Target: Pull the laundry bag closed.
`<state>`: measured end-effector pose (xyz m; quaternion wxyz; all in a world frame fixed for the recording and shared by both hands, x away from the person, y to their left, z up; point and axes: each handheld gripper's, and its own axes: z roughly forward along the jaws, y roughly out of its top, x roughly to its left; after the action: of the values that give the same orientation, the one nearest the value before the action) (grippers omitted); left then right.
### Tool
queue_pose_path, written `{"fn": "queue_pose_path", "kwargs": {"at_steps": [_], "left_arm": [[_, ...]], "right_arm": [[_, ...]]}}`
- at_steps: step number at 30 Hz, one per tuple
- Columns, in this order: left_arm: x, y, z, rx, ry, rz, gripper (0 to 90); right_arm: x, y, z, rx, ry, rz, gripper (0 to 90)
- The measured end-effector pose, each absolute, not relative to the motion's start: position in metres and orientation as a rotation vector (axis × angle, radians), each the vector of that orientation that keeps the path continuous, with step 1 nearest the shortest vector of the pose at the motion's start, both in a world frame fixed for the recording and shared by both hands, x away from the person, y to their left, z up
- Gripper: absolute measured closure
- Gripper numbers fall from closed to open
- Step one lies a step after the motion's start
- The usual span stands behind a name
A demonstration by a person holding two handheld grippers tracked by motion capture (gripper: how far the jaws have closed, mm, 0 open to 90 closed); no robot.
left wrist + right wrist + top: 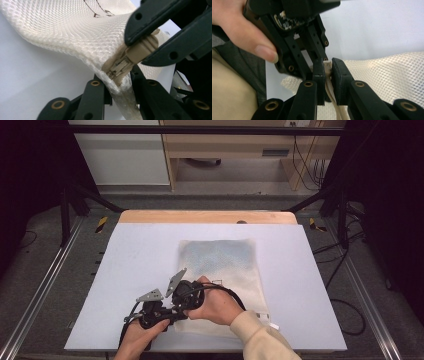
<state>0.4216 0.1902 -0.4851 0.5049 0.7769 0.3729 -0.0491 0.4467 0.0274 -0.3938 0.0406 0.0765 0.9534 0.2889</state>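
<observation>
Left gripper view: right gripper (147, 46) crowds mesh bag's (75, 32) zipper pull (140, 50).

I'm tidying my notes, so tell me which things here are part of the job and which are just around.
In use: mesh bag, zip pull, left gripper, right gripper.
Just around: table, wooden cabinet, floor cables.

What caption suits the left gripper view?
Left hand-held gripper pinches mesh bag edge; right hand-held gripper grips zipper pull.
</observation>
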Motion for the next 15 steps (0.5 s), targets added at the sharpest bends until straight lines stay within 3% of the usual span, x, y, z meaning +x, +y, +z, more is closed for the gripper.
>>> {"fn": "queue_pose_path", "kwargs": {"at_steps": [15], "left_arm": [[0.421, 0.1895, -0.4843, 1.887, 0.909, -0.098, 86.5]], "right_arm": [[0.4445, 0.0202, -0.4009, 0.16, 2.89, 0.836, 82.0]]}}
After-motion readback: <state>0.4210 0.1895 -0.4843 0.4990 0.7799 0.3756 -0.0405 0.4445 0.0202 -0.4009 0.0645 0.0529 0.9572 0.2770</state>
